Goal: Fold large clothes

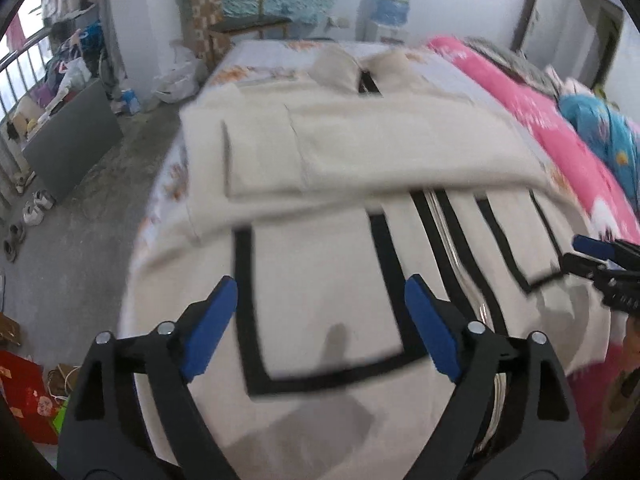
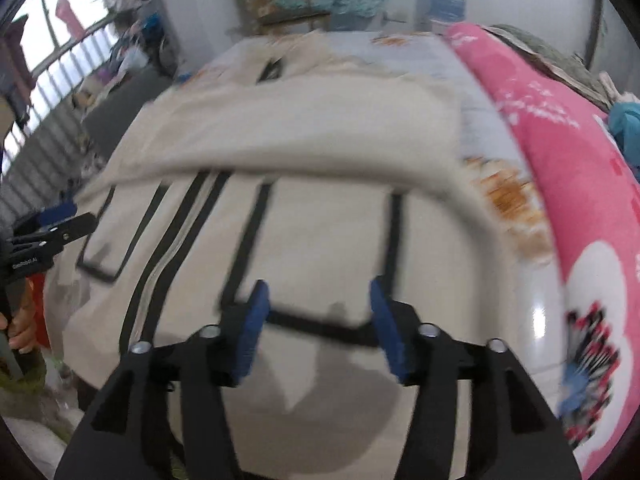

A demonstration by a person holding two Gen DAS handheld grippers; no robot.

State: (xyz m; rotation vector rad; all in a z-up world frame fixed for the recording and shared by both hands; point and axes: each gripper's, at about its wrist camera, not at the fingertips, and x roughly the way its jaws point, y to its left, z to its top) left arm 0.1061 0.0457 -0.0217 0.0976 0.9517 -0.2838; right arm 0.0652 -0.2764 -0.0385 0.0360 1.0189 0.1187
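Observation:
A large cream jacket [image 1: 340, 152] with black stripes and a centre zip lies spread on the bed; it also fills the right wrist view [image 2: 312, 128]. Its sleeves are folded across the chest. My left gripper [image 1: 320, 300] is open and empty, held above the jacket's lower left panel. My right gripper [image 2: 316, 304] is open and empty above the lower right panel. The right gripper shows at the right edge of the left wrist view [image 1: 596, 256]; the left gripper shows at the left edge of the right wrist view [image 2: 52, 228]. Both views are motion-blurred.
A pink quilt [image 1: 540, 112] lies along the bed's right side, also in the right wrist view [image 2: 560, 128]. A wooden chair [image 1: 236, 12] and a water dispenser [image 1: 388, 12] stand at the far wall. Shoes [image 1: 36, 208], bags and a dark board [image 1: 72, 140] are on the floor at left.

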